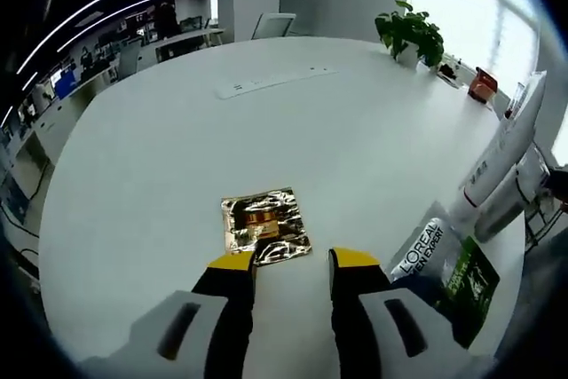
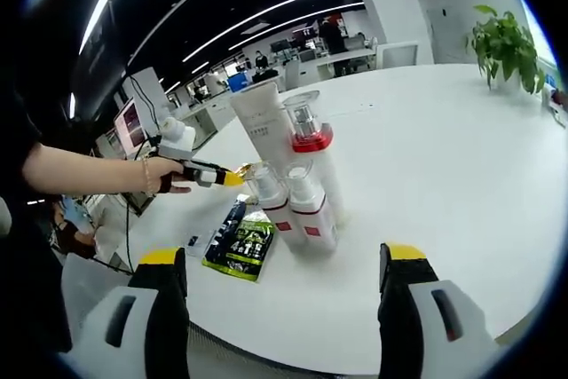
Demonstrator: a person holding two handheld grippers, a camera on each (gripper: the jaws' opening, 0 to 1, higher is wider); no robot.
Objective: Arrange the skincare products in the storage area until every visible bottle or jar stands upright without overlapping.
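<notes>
Right now the left gripper (image 1: 291,264) hangs just above the white desk (image 1: 177,148), its yellow-tipped jaws parted with bare desk between them. Just beyond its tips lies a shiny gold sachet (image 1: 264,224), flat on the desk. To the right of that jaw, near the desk's edge, a grey L'Oreal sachet (image 1: 422,250) lies flat with a green sachet (image 1: 469,283) partly overlapping it. Further along that edge white bottles with red bands (image 1: 497,175) rise at the rim of the view. At the far edge of the desk stand a potted plant (image 1: 410,35) and a small red box (image 1: 482,84).

From the right gripper view, the right gripper (image 2: 284,259) is wide open, holding nothing, its jaws framing the cluster of skincare products near the desk's near edge. Two small white pump bottles (image 2: 300,206) stand upright side by side, touching or nearly so. Close behind them stand a taller bottle with a clear cap and red collar (image 2: 308,135) and a tall white tube (image 2: 263,122), both upright. The green sachet (image 2: 243,248) lies flat just left of the small bottles. A person's hand (image 2: 167,175) holds the left gripper (image 2: 232,178) beside the cluster, its yellow tip close to the gold sachet (image 2: 248,169).
</notes>
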